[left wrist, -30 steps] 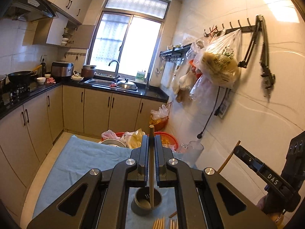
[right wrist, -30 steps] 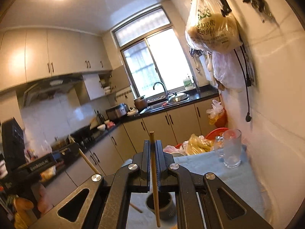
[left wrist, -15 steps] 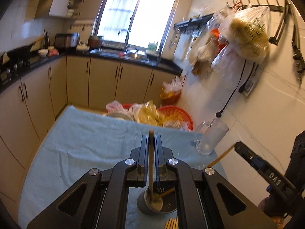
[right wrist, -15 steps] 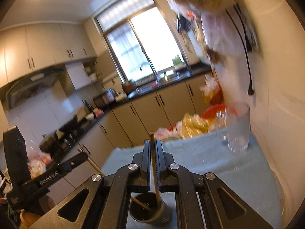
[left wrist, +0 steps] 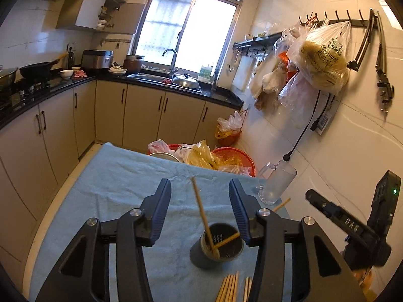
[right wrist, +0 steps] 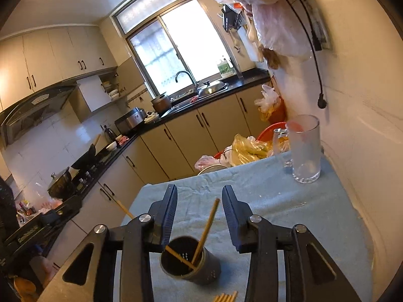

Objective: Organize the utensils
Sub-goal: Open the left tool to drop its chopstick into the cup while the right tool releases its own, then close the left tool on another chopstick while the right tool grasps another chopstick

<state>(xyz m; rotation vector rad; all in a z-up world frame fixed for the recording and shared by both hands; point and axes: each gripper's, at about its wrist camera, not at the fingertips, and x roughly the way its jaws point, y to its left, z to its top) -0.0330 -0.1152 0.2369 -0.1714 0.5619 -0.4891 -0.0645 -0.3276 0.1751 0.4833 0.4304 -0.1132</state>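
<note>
A dark grey utensil cup (left wrist: 217, 249) (right wrist: 190, 261) stands on the blue cloth (left wrist: 121, 183) near the front. Two wooden chopsticks lean inside it: one (left wrist: 202, 216) (right wrist: 176, 253) tilts left, the other (left wrist: 228, 239) (right wrist: 207, 229) tilts right. My left gripper (left wrist: 200, 210) is open just above the cup, holding nothing. My right gripper (right wrist: 200, 214) is open just above the cup, holding nothing. Each gripper shows at the edge of the other's view, the right one (left wrist: 347, 226) and the left one (right wrist: 45, 226). Several loose chopsticks (left wrist: 233, 288) (right wrist: 225, 297) lie on the cloth in front of the cup.
A clear glass mug (left wrist: 275, 185) (right wrist: 304, 148) stands at the cloth's far right by the tiled wall. Beyond the far edge are red baskets with plastic bags (left wrist: 209, 156). Bags hang from wall hooks (left wrist: 320, 55). Kitchen cabinets (left wrist: 141, 115) run left and behind.
Both grippers have opened and let go of their chopsticks, which now lean in the cup. Both views have pulled back a little from the cup.
</note>
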